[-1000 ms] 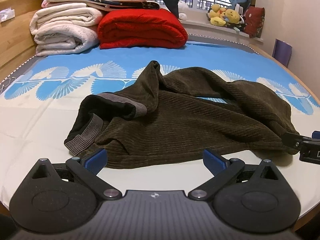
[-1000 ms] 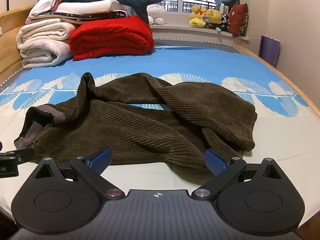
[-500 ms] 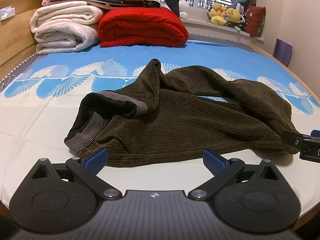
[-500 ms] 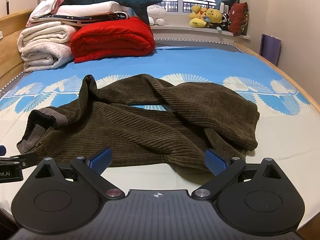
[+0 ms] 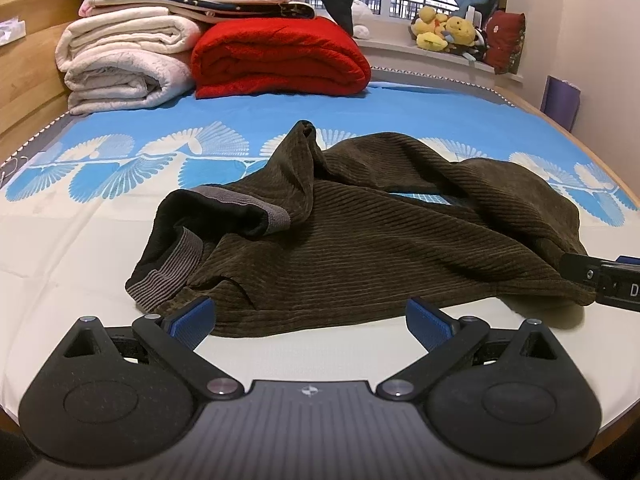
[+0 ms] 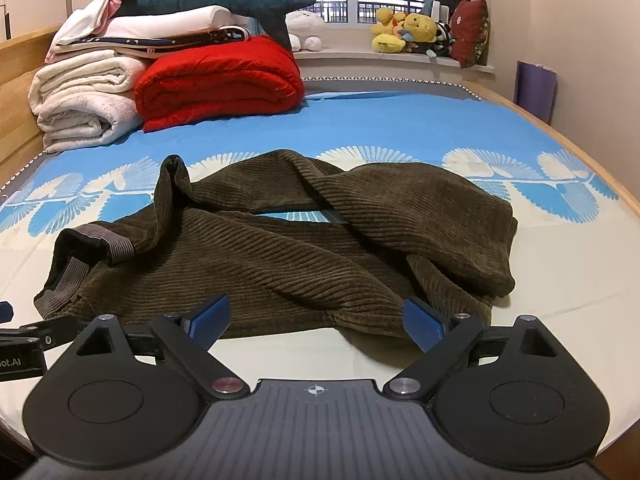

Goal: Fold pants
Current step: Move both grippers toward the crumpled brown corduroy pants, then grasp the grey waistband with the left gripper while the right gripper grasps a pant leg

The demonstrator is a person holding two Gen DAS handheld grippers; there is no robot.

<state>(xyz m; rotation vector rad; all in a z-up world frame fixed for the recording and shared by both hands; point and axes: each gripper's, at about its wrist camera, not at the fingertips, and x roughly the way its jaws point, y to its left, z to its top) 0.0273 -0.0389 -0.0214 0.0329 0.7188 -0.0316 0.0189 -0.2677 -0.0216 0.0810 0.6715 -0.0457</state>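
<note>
i see the bed filling both views, its sheet blue with white fan prints at the far half and plain cream at the near half. at the far left sits a stack of folded white blankets, and just right of it a folded red blanket touching the stack. a dark teal shark plush lies across the top of the pile. on the far windowsill a cluster of yellow plush toys sits beside a red cushion.

the pants, brown corduroy, lie crumpled in the middle of the bed, on the line where blue meets cream. the grey ribbed waistband is at the left, turned open so the dark lining shows. one fold stands up in a peak toward the far side, and a slit of blue sheet shows through between the legs. the leg ends are bunched at the right.

my left tool is spread wide, its blue pads at the near edge of the pants near the waistband, pinching nothing. my right tool is also spread wide, low at the near edge by the bunched legs, with the right pad just at the cloth; i cannot tell whether it touches.
</note>
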